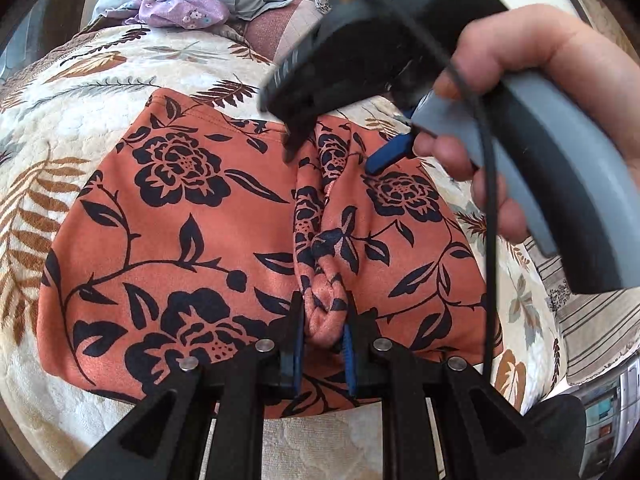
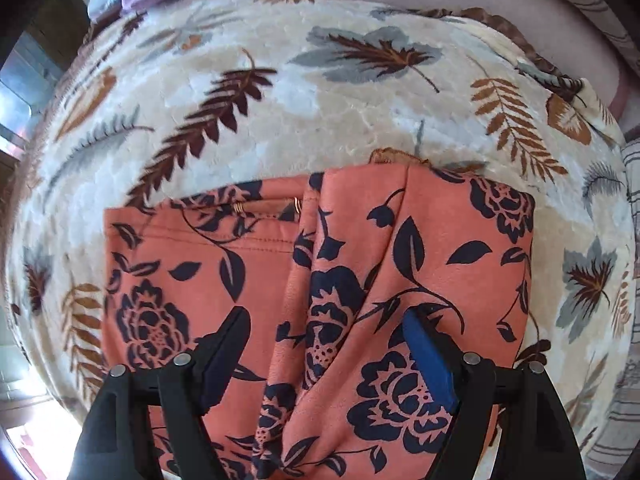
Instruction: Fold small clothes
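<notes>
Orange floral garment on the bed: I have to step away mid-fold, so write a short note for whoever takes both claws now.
Left claw: shut on a bunched ridge of the orange floral garment.
Right claw: open, pointing down over the same ridge, gripping nothing.
Garment lies spread on the leaf-print blanket.
Done: centre gathered.
Left: probably close the right claw on the ridge and complete the fold.

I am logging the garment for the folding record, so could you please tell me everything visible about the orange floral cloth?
The orange floral cloth is a soft, suede-like garment printed with dark navy roses and leaves, with a stitched hem. It lies spread on the leaf-patterned blanket, a raised ridge bunched down its middle. The left claw is shut on that ridge; the right claw is open above it, straddling the fold.
</notes>
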Action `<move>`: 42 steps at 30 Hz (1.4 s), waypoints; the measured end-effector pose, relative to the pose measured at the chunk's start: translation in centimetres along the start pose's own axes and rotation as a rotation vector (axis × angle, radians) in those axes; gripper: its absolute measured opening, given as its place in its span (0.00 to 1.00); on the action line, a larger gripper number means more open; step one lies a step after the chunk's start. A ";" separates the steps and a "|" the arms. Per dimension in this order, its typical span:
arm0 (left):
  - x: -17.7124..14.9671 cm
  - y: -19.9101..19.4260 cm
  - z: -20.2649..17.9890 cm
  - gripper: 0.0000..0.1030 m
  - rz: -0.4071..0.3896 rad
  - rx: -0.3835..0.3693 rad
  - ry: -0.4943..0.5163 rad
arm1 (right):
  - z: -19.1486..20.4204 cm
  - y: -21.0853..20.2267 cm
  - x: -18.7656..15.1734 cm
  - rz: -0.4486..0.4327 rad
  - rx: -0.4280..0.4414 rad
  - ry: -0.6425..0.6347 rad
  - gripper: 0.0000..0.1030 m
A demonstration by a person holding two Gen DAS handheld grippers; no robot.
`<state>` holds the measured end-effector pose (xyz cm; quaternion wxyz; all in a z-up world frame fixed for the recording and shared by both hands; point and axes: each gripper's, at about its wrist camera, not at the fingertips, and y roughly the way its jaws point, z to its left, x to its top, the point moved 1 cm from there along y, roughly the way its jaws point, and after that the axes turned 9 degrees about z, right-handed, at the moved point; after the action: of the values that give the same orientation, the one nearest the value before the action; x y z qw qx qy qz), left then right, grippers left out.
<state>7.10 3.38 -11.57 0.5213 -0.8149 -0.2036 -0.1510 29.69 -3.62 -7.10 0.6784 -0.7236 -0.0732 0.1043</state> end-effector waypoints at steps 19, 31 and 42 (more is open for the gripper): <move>-0.4 -11.7 4.1 0.16 -0.426 0.107 -0.105 | 4.8 -11.3 -1.1 -0.318 0.421 -0.084 0.14; -1.2 -7.3 10.4 0.21 -0.119 0.019 -0.348 | 1.3 -5.8 -5.9 -0.380 0.673 0.019 0.22; -0.5 -7.8 10.0 0.21 -0.152 0.007 -0.354 | -3.7 2.3 -23.2 -0.318 1.136 0.335 0.93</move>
<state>3.16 15.28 -9.78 0.4675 -0.8091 -0.3535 -0.0434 8.13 -13.11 -7.94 0.9676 -0.2357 -0.0056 -0.0908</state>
